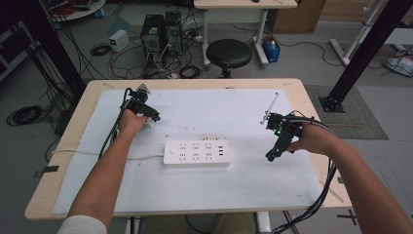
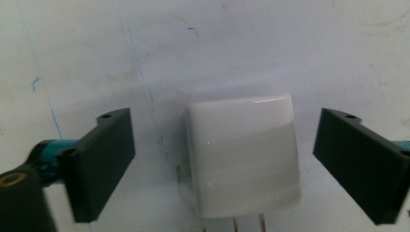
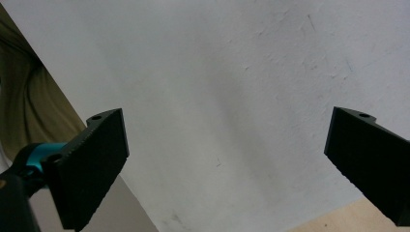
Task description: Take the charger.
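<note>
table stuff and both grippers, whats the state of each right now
left gripper: open, jaws on either side of the charger plug, not touching it
right gripper: open, nothing between its jaws, over the white mat
charger plug: lying flat on the mat, unplugged, prongs bare
power strip: flat on the mat, all sockets free
white mat: spread flat, marked with faint smudges
</note>
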Action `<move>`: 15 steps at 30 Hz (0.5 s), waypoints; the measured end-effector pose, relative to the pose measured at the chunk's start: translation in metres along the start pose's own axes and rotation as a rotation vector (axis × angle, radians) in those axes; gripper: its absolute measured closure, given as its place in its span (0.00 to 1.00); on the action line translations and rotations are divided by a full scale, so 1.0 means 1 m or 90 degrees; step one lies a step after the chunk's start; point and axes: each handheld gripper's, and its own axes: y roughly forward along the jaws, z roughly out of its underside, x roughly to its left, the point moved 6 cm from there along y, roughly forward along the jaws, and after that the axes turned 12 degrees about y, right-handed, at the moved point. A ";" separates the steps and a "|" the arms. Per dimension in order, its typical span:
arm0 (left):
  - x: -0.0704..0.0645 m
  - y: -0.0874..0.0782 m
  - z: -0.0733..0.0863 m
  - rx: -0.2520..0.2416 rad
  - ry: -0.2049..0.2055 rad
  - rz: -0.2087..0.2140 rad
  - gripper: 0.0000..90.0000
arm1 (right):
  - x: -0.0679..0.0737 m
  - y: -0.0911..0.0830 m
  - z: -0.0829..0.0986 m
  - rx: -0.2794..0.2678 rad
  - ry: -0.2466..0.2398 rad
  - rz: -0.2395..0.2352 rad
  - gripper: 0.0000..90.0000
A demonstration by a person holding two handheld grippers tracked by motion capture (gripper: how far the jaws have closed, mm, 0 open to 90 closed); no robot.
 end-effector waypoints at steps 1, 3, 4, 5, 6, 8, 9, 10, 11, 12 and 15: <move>0.000 0.000 0.000 -0.001 0.003 0.004 0.13 | 0.000 0.000 0.000 0.003 -0.001 0.000 0.01; -0.001 0.000 -0.001 -0.004 0.003 0.002 0.17 | -0.001 0.001 0.000 0.002 -0.006 -0.002 0.01; -0.001 0.000 -0.001 -0.004 0.003 0.004 0.18 | -0.001 0.001 0.000 0.004 -0.003 -0.002 0.01; -0.001 0.000 -0.001 -0.003 0.004 0.005 0.20 | -0.001 0.002 0.000 0.006 0.000 -0.002 0.01; -0.001 0.000 -0.001 -0.003 0.004 0.005 0.22 | -0.001 0.002 0.000 0.006 0.000 -0.002 0.01; -0.001 0.001 0.000 -0.001 0.000 0.009 0.24 | -0.002 0.003 0.000 0.005 -0.003 -0.003 0.01; -0.001 0.002 0.000 0.004 0.001 0.013 0.24 | -0.002 0.003 0.000 0.005 -0.003 -0.003 0.01; -0.001 0.002 0.000 0.002 0.002 0.013 0.25 | 0.000 0.003 0.001 0.005 0.006 -0.008 0.01; -0.001 0.002 0.001 0.002 -0.001 0.015 0.28 | 0.000 0.003 0.001 0.006 0.002 -0.006 0.01; -0.001 0.003 0.001 0.003 -0.004 0.018 0.28 | -0.001 0.003 0.001 0.004 -0.002 -0.008 0.01; -0.002 0.004 0.001 0.007 -0.007 0.019 0.29 | -0.001 0.005 0.002 0.005 -0.002 -0.011 0.01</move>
